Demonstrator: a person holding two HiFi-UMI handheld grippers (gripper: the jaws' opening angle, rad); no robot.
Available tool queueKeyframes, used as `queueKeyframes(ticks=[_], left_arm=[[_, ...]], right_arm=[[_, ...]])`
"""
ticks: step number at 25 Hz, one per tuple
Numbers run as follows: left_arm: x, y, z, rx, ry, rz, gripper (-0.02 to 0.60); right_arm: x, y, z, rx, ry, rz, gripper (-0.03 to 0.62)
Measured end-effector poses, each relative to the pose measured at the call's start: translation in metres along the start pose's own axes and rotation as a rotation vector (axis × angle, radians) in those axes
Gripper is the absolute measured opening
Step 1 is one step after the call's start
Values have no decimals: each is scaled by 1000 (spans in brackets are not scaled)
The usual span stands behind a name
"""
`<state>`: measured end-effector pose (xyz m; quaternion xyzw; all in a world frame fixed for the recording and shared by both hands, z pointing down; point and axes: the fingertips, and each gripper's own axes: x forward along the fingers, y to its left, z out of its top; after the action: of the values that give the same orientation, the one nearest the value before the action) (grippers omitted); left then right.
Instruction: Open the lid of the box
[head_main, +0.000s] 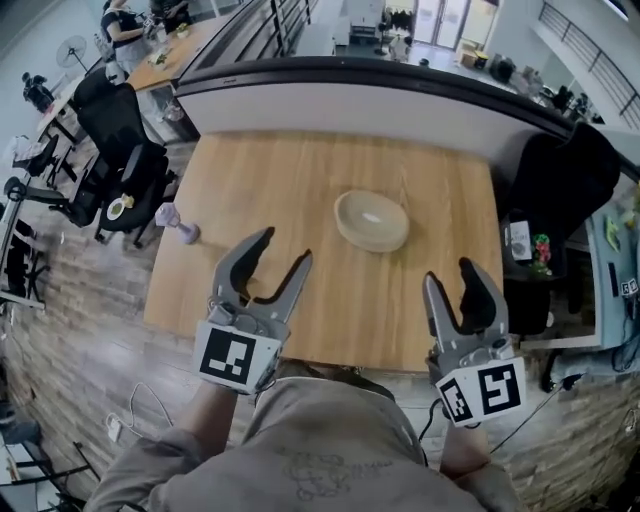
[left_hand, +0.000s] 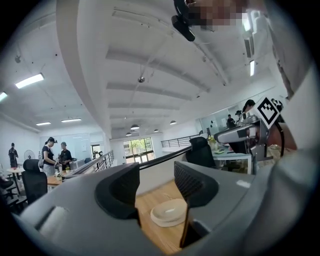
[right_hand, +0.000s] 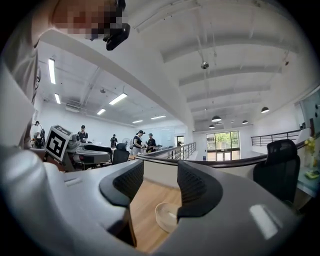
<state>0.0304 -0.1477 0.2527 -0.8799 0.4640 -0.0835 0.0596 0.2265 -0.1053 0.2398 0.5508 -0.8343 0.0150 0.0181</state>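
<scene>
Box (head_main: 372, 221) lies ahead, between left claw (head_main: 287, 244) and right claw (head_main: 448, 270), both wide, empty.

The rectangular light-brown wooden table (head_main: 300, 180) shows fine straight grain under a smooth satin finish; the round cream lidded box (head_main: 372, 221) looks smooth and faintly glossy, with a pale highlight on its lid, though its material cannot be told. The left gripper (head_main: 285, 245) and right gripper (head_main: 448, 270) are matt grey plastic; their inner pads (left_hand: 187, 180) are dark and finely ribbed; the person's beige-grey shirt (head_main: 320, 440) is soft, creased cloth.
</scene>
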Motion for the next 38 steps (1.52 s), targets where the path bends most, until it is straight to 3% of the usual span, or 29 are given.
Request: queueKeyframes(ticks=[8, 18, 23, 30, 38], left_arm=[[4, 8, -7, -16, 34, 62, 215], [14, 39, -15, -42, 38, 48, 212], [28, 55, -24, -35, 51, 36, 168], [70, 60, -55, -62, 87, -75, 169], [132, 62, -134, -69, 241, -146, 166]], right_arm=[[21, -10, -11, 32, 21, 70, 195], [51, 0, -22, 43, 55, 70, 193], [72, -1, -29, 39, 73, 55, 193], [112, -6, -59, 59, 128, 46, 195], [162, -5, -120, 89, 237, 64, 195]])
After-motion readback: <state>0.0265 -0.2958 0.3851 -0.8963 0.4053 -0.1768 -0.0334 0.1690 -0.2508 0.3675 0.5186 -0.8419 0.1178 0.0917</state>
